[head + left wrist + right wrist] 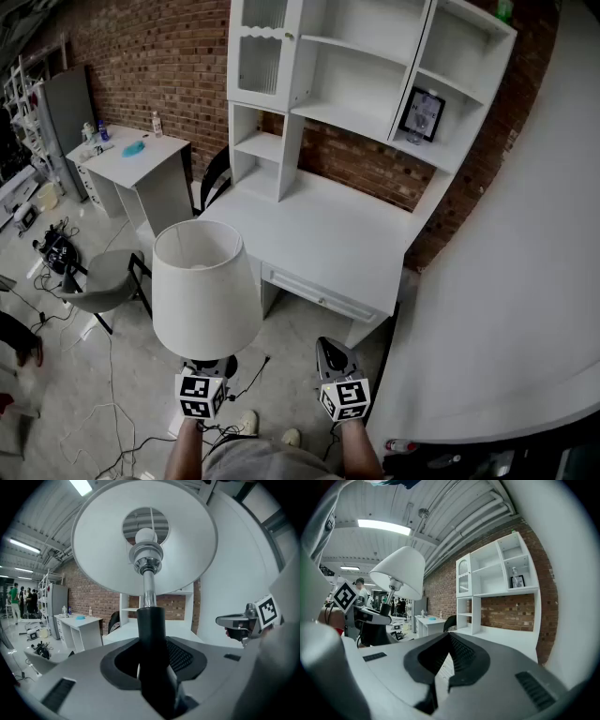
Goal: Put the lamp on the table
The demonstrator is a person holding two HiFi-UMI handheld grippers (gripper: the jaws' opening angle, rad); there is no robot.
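Status: carry in progress, lamp not yet set down.

The left claw (152, 667) is pinching the lamp (145, 541) by the dark lower section of its stem. The left gripper view shows both pads pressed on that section, with the metal tube and the bulb socket rising straight above the jaws. I judge the grip is taken low because it leaves the wide white shade clear above the claw and keeps the lamp upright. In the head view the shade (206, 286) sits directly over the left claw (208, 367) and hides most of the stem.

The right claw (440, 667) holds nothing. Its jaws are drawn together, with only a thin slit of light showing behind the tips. It hangs just to the right of the left claw, apart from the lamp. I judge it is kept there in reserve to steady the base at set-down.

The table (328, 234), a white desk with shelving at its back, lies ahead of both claws and lower than the shade. Its top is bare, so there is room for the lamp. The lamp is in the air, short of the near edge, with floor beneath it.

Risk noted: the shade is broad and could brush the lower shelf if the lamp goes too deep, so I would favour the open front area.
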